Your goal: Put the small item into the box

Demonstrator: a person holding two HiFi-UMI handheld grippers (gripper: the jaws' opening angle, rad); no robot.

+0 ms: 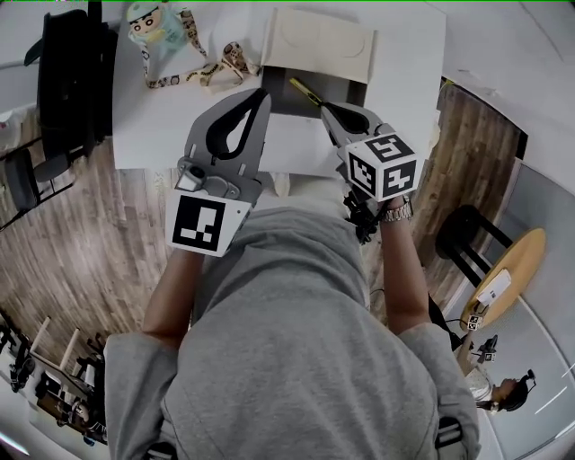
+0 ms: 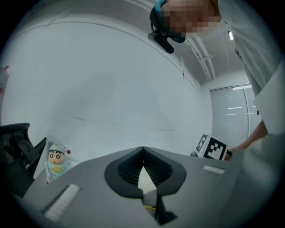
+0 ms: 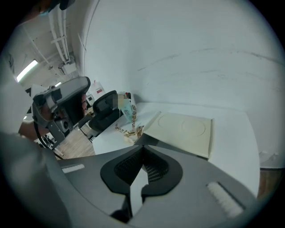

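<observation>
An open box (image 1: 346, 90) stands on the white table (image 1: 162, 126), its cream lid (image 1: 319, 45) folded back. A thin yellow and black item (image 1: 304, 90) lies slanted inside it. My left gripper (image 1: 262, 92) hangs over the box's left edge, shut and empty. My right gripper (image 1: 323, 106) is shut too, its tip right at the item's near end; I cannot tell if they touch. In the right gripper view the jaws (image 3: 142, 148) meet with nothing between them, and the lid (image 3: 182, 131) lies ahead. In the left gripper view the gripper (image 2: 142, 150) is shut.
A small cartoon figure (image 1: 153, 27) with a patterned lanyard (image 1: 202, 72) stands at the table's back left, also seen as the figure (image 2: 56, 162) and the lanyard (image 3: 129, 131). A black chair (image 1: 72, 81) is left of the table. Wooden floor surrounds it.
</observation>
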